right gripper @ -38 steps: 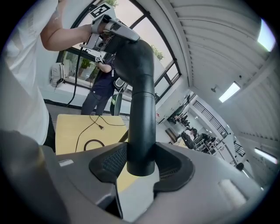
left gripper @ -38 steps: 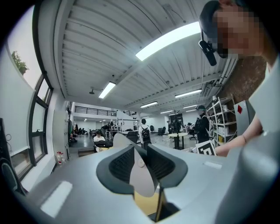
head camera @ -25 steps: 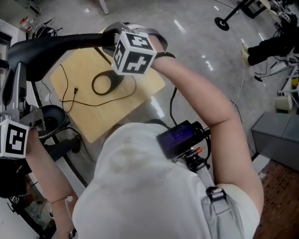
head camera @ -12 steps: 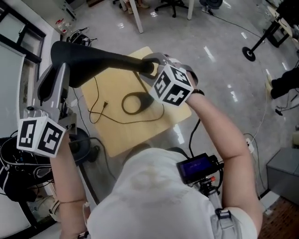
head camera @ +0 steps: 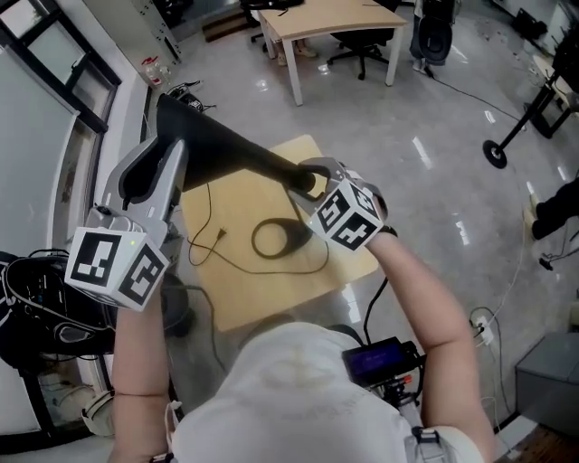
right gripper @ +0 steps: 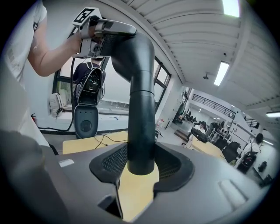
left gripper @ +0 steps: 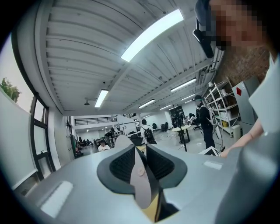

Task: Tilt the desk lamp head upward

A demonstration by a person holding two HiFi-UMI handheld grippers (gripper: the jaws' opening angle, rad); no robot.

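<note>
A desk lamp stands on a small wooden table [head camera: 262, 289], its ring base [head camera: 276, 240] near the middle. Its black arm [head camera: 226, 145] slants up to the left and ends in a grey lamp head [head camera: 167, 167]. My left gripper [head camera: 136, 217] is at that head; in the left gripper view the head's thin edge [left gripper: 142, 192] sits between the left gripper's [left gripper: 140, 164] closing jaws, pads against it. My right gripper [head camera: 308, 176] is shut on the arm's lower end. In the right gripper view the arm [right gripper: 141, 109] rises from the right gripper [right gripper: 141, 164] to the left gripper [right gripper: 103, 37].
The lamp's thin cable [head camera: 213, 244] trails over the tabletop. A white desk [head camera: 335, 18] and office chairs stand on the shiny floor behind. A black stand [head camera: 496, 154] is at the right, a black bag with cables [head camera: 36, 298] at the left.
The lamp's arm has gone from nearly level to a steeper slant in the head view. My left gripper with the lamp head sits higher and further right. The right gripper stays on the arm.
</note>
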